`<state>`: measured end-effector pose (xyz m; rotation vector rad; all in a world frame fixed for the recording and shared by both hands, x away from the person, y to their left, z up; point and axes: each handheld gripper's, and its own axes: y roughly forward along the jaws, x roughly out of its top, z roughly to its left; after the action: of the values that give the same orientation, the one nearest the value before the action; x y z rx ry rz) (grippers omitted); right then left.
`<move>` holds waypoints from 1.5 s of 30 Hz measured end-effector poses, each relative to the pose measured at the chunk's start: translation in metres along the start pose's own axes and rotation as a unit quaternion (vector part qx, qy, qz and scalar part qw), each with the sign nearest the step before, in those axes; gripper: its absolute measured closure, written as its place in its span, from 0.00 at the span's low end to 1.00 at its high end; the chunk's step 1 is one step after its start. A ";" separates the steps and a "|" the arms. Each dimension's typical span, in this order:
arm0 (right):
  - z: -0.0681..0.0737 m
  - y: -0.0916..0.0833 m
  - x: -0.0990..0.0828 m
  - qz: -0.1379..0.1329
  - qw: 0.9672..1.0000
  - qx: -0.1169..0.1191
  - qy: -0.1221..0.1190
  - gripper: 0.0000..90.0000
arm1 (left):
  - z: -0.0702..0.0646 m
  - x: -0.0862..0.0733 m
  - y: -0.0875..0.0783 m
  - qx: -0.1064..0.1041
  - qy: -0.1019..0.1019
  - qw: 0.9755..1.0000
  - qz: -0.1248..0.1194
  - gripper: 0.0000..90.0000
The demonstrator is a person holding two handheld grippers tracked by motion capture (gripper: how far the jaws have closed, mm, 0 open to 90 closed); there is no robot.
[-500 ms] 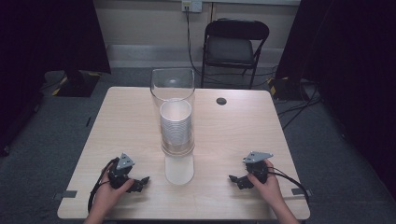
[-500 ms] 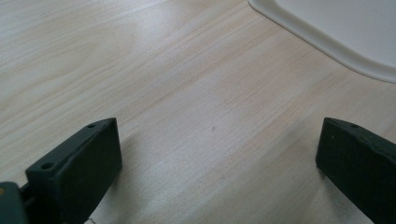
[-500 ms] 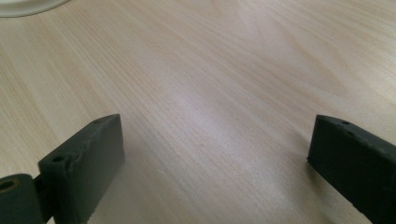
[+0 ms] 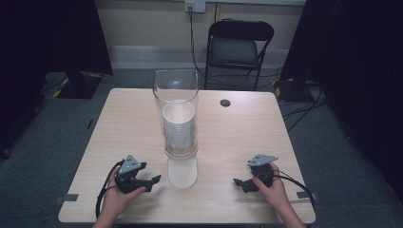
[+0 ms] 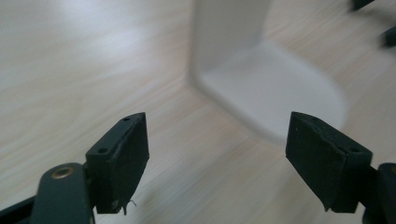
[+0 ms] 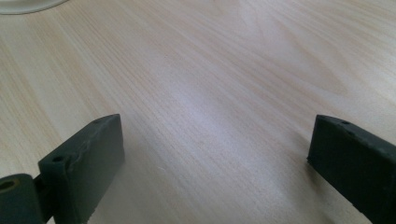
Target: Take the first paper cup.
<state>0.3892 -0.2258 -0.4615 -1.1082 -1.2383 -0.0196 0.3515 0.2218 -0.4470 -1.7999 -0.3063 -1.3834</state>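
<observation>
While both hand-held grippers, left (image 4: 153, 180) and right (image 4: 239, 182), rest wide apart-jawed and empty on the desk's (image 4: 247, 133) near edge, a cup stack (image 4: 179, 127) stands mid-desk inside a clear holder (image 4: 176, 85), chair (image 4: 240, 47) beyond.

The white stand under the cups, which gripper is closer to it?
Left. The left gripper sits just beside the white stand, pointing at it. The right gripper is farther off, across bare table.
</observation>
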 end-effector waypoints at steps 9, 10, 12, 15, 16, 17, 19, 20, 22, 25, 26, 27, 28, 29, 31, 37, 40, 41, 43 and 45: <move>0.000 0.000 0.000 0.000 1.000 0.000 0.000 0.03 | -0.034 0.029 0.007 -0.040 0.036 0.998 -0.036 0.22; 0.000 0.000 0.000 0.000 1.000 0.000 0.000 0.03 | -0.037 0.031 0.008 -0.041 0.039 0.998 -0.037 0.22; 0.000 0.000 0.000 0.000 1.000 0.000 0.000 0.03 | -0.043 0.036 0.011 -0.041 0.046 0.997 -0.049 0.22; 0.000 0.000 0.000 0.000 1.000 0.000 0.000 0.03 | -0.045 0.041 0.011 -0.046 0.044 0.996 -0.058 0.23; 0.000 0.000 0.000 0.000 1.000 0.000 0.000 0.03 | -0.046 0.044 0.011 -0.043 0.043 0.996 -0.063 0.23; 0.000 0.000 0.000 0.000 1.000 0.000 0.000 0.03 | -0.047 0.048 0.012 -0.047 0.042 0.995 -0.074 0.23; 0.000 0.000 0.000 0.000 1.000 0.000 0.000 0.03 | -0.049 0.054 0.015 -0.045 0.048 0.995 -0.079 0.23; 0.000 0.000 0.000 0.000 1.000 0.000 0.000 0.03 | -0.049 0.054 0.015 -0.045 0.048 0.995 -0.079 0.23; 0.000 0.000 0.000 0.000 1.000 0.000 0.000 0.03 | -0.051 0.057 0.018 -0.042 0.042 0.995 -0.085 0.24; 0.000 0.000 0.000 0.000 1.000 0.000 0.000 0.03 | -0.051 0.060 0.022 -0.036 0.039 0.994 -0.100 0.23; 0.000 0.000 0.000 0.000 1.000 0.000 0.000 0.03 | -0.051 0.061 0.023 -0.030 0.038 0.994 -0.100 0.23; 0.000 0.000 0.000 0.000 1.000 0.000 0.000 0.03 | -0.052 0.062 0.026 -0.031 0.037 0.993 -0.107 0.23; 0.000 0.000 0.000 0.000 1.000 0.000 0.000 0.03 | -0.052 0.063 0.027 -0.026 0.037 0.993 -0.106 0.24; 0.000 0.000 0.000 0.000 1.000 0.000 0.000 0.03 | -0.052 0.065 0.030 -0.020 0.036 0.993 -0.112 0.26; 0.000 0.000 0.000 0.000 1.000 0.000 0.000 0.03 | -0.053 0.066 0.033 -0.017 0.029 0.992 -0.119 0.27; 0.000 0.000 0.000 0.000 1.000 0.002 -0.003 0.03 | -0.053 0.069 0.041 0.004 0.039 0.990 -0.133 0.36; -0.001 0.000 0.000 -0.001 1.000 0.003 -0.004 0.03 | -0.053 0.069 0.043 0.007 0.045 0.990 -0.132 0.37; -0.001 0.000 -0.001 -0.001 1.000 0.004 -0.004 0.03 | -0.054 0.069 0.044 0.005 0.046 0.990 -0.133 0.38; 0.000 -0.001 -0.001 0.001 1.000 0.004 -0.002 0.03 | -0.054 0.068 0.044 0.005 0.051 0.990 -0.135 0.38; -0.001 -0.001 -0.001 0.000 1.000 0.004 -0.004 0.03 | -0.055 0.067 0.044 0.015 0.056 0.990 -0.131 0.38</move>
<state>0.3888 -0.2272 -0.4615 -1.1027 -1.2439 -0.0094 0.3660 0.1355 -0.4041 -1.6947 -0.5141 -1.6461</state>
